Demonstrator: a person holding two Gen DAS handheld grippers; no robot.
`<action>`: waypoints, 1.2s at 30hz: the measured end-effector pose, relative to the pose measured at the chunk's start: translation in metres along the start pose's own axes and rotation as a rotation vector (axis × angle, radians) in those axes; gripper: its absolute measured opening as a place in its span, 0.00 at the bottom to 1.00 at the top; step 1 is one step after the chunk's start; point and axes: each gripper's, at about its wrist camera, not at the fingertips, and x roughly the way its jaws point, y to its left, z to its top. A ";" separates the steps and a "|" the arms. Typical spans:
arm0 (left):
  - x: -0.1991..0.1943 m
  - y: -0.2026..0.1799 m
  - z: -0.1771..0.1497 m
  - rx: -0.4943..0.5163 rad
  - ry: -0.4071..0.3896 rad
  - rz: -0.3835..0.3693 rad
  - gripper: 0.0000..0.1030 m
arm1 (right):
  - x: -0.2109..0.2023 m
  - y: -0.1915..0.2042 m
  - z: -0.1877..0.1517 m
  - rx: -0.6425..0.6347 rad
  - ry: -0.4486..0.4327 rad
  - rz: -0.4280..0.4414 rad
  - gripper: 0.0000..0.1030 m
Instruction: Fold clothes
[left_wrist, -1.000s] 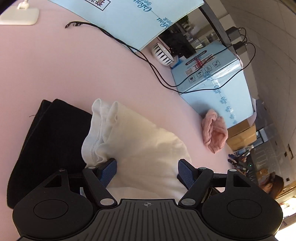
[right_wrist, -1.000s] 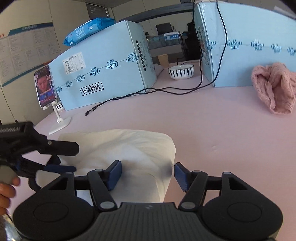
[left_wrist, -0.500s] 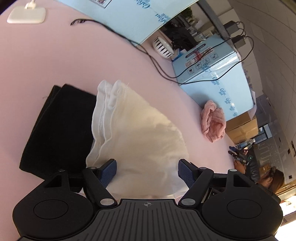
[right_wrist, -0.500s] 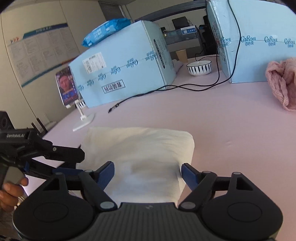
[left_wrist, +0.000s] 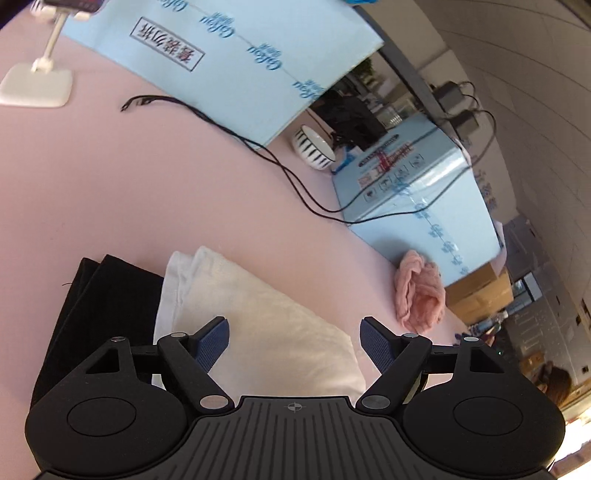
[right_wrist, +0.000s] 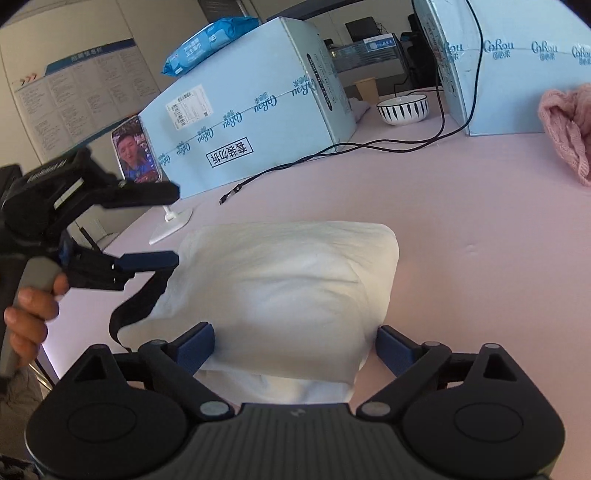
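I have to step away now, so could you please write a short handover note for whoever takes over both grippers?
Left gripper: open, nothing held; its jaws have just widened.
Right gripper: open; its jaws have just been opening, pads clear of the cloth between them.
White garment: folded into a compact stack on the pink table, partly lying over the folded black garment.
Pink knit garment: crumpled, unfolded, beside the far blue box.
Done: white and black pieces look folded.
Left: probably fold the pink one.
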 end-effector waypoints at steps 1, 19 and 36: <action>0.003 0.004 -0.005 0.012 0.011 0.014 0.77 | 0.001 -0.009 0.002 0.067 -0.006 0.026 0.93; 0.019 0.029 -0.018 -0.078 0.074 -0.026 0.79 | 0.000 -0.060 -0.003 0.438 -0.036 0.140 0.30; 0.049 -0.023 -0.045 0.039 0.183 -0.115 0.83 | -0.060 -0.109 -0.018 0.606 -0.123 0.098 0.25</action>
